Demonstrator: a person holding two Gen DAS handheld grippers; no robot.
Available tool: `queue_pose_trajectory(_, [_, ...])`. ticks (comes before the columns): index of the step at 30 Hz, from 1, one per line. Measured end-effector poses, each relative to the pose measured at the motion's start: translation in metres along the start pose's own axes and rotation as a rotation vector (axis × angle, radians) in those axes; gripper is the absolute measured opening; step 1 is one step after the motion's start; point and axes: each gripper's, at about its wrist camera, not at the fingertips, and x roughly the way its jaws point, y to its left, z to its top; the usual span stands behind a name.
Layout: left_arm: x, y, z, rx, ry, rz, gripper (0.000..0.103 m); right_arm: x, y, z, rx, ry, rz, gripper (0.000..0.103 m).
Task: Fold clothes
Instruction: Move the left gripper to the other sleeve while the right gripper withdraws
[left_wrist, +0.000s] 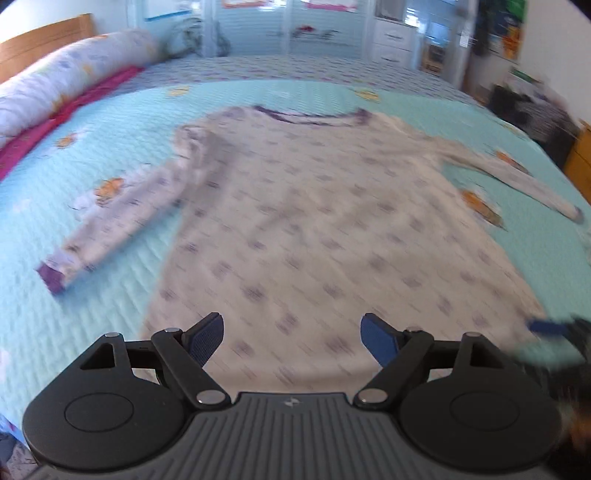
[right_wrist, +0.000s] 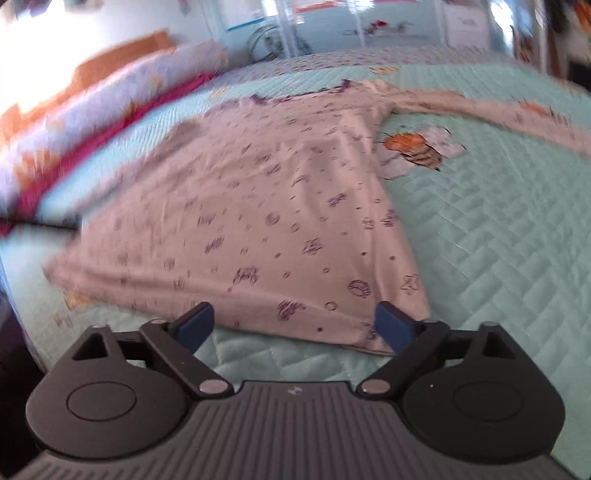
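Both grippers angled down over shirt (left_wrist: 314, 221) on bed (right_wrist: 498, 240); left gripper (left_wrist: 291, 338), right gripper (right_wrist: 293, 325) jaws spread wide, empty.

Motion blur smears the shirt (left_wrist: 314, 206) in the left wrist view, so its purple print cannot be made out, and the furniture along the far wall (left_wrist: 391, 40) is soft too. The other gripper (left_wrist: 557, 332) shows only as a dark blur at the right edge. In the right wrist view the bolster (right_wrist: 92, 122) is streaked, and the shirt's right sleeve (right_wrist: 517, 110) runs off the frame.

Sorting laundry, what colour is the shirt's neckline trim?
Purple neckline trim, clearest in the left wrist view.
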Motion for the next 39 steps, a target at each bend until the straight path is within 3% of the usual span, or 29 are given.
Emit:
queue_pose_trajectory(2, [0.024, 0.014, 0.009, -0.024, 0.047, 0.051, 0.082, 0.005, 0.012, -0.003, -0.089, 0.014, -0.041, 0.103])
queue_pose_trajectory(6, [0.069, 0.036, 0.007, -0.067, 0.206, 0.107, 0.082, 0.005, 0.013, -0.002, -0.104, 0.016, -0.045, 0.103])
queue_pose_trajectory(12, [0.042, 0.073, 0.009, -0.189, 0.071, 0.081, 0.078, 0.001, 0.013, 0.006, -0.075, 0.026, -0.032, 0.103])
queue_pose_trajectory(16, [0.029, 0.107, 0.024, -0.317, 0.004, 0.151, 0.079, -0.001, 0.022, 0.019, -0.049, -0.015, -0.012, 0.103])
queue_pose_trajectory(18, [0.032, 0.118, 0.030, -0.355, 0.014, 0.179, 0.079, -0.001, 0.028, 0.028, -0.048, -0.044, 0.004, 0.103])
queue_pose_trajectory(21, [0.045, 0.135, 0.036, -0.433, 0.036, 0.088, 0.079, 0.003, 0.038, 0.042, -0.049, -0.076, 0.025, 0.103])
queue_pose_trajectory(24, [0.061, 0.151, 0.046, -0.543, 0.005, 0.031, 0.079, 0.016, 0.045, 0.053, -0.033, -0.082, 0.043, 0.103])
queue_pose_trajectory(26, [0.077, 0.161, 0.053, -0.596, 0.020, 0.060, 0.079, 0.024, 0.049, 0.060, -0.022, -0.081, 0.057, 0.103])
queue_pose_trajectory(30, [0.106, 0.177, 0.057, -0.764, 0.091, 0.033, 0.079, 0.034, 0.060, 0.073, -0.028, -0.100, 0.080, 0.103])
queue_pose_trajectory(39, [0.118, 0.178, 0.062, -0.884, -0.008, 0.135, 0.082, 0.063, 0.063, 0.080, 0.003, -0.079, 0.085, 0.103])
